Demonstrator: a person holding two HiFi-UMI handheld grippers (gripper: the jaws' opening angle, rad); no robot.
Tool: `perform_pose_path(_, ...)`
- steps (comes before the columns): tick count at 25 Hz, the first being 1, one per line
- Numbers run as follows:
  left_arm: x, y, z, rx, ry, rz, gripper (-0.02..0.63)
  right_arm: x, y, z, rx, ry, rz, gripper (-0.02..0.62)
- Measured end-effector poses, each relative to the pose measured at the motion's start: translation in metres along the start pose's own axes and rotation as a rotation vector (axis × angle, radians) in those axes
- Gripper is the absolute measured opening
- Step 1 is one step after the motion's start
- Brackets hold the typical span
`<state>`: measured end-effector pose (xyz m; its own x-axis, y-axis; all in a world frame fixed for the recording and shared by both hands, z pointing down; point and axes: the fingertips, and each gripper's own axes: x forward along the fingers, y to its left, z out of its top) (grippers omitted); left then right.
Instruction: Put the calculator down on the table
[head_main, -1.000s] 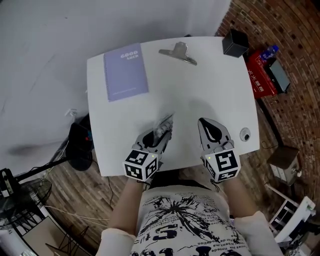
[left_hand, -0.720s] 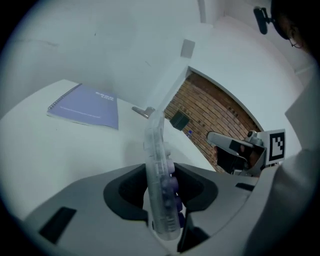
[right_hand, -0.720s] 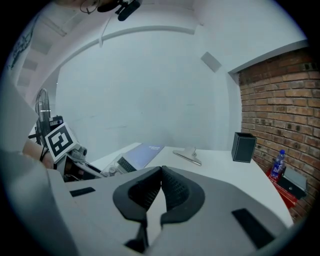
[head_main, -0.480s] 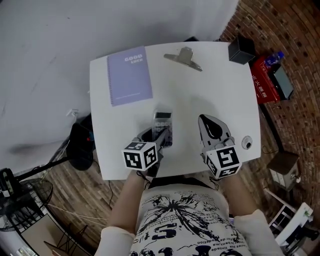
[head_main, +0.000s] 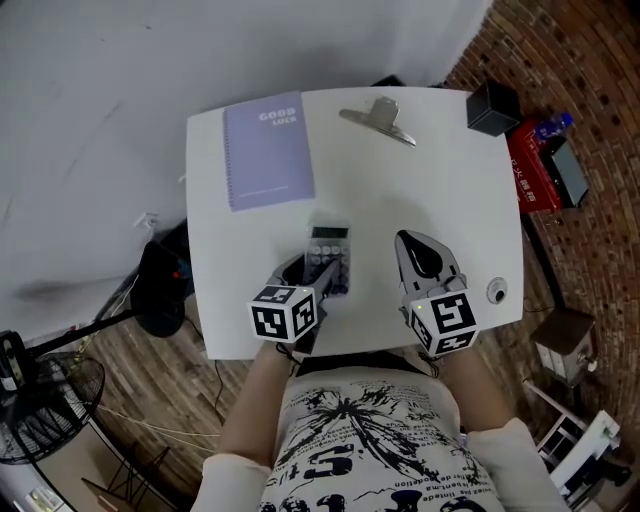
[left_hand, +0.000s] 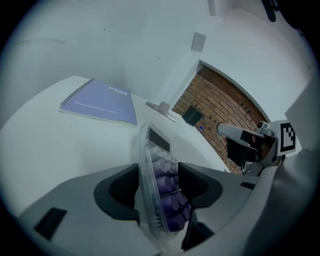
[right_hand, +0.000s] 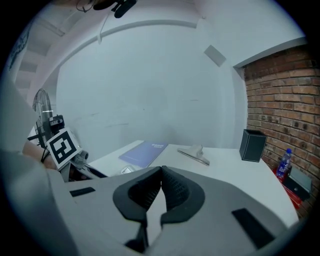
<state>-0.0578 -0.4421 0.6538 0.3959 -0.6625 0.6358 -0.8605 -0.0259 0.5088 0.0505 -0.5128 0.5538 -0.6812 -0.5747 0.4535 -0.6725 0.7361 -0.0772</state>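
Note:
The calculator (head_main: 328, 258), a clear case with purple keys and a grey display, lies face up on the white table (head_main: 440, 190) near the front edge. My left gripper (head_main: 316, 274) reaches over its near end. In the left gripper view the calculator (left_hand: 160, 170) stands between the two pads, and the jaws are opening around it, so the grip looks slack. My right gripper (head_main: 415, 245) rests to the right of the calculator, apart from it. Its pads meet with nothing between them (right_hand: 161, 172).
A purple spiral notebook (head_main: 268, 150) lies at the table's far left, a metal binder clip (head_main: 380, 115) at the far middle, a black box (head_main: 492, 107) at the far right corner. A small round object (head_main: 490, 292) sits by the right edge. A red box (head_main: 535, 160) lies beyond it.
The calculator went from tilted and raised in the left gripper to lying flat on the table. The left gripper rolled and its jaws widened. The right gripper stayed shut.

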Motion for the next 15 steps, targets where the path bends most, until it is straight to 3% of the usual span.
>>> perform_pose_path(7,-0.016,0.015,0.005,0.191,-0.014,0.09,0.27,-0.011,0.016,0.001,-0.008,0.0,-0.004,0.015)
perform_pose_path(10,-0.037,0.004,0.022,0.24,-0.078,0.086,0.268,-0.024,0.023,0.012,-0.02,-0.024,-0.012,0.015)
perform_pose_path(13,-0.067,-0.016,0.044,0.291,-0.166,0.078,0.237,-0.041,0.03,0.025,-0.031,-0.055,-0.022,0.015)
perform_pose_path(15,-0.09,-0.032,0.06,0.328,-0.232,0.077,0.171,-0.053,0.034,0.035,-0.041,-0.081,-0.024,0.015)
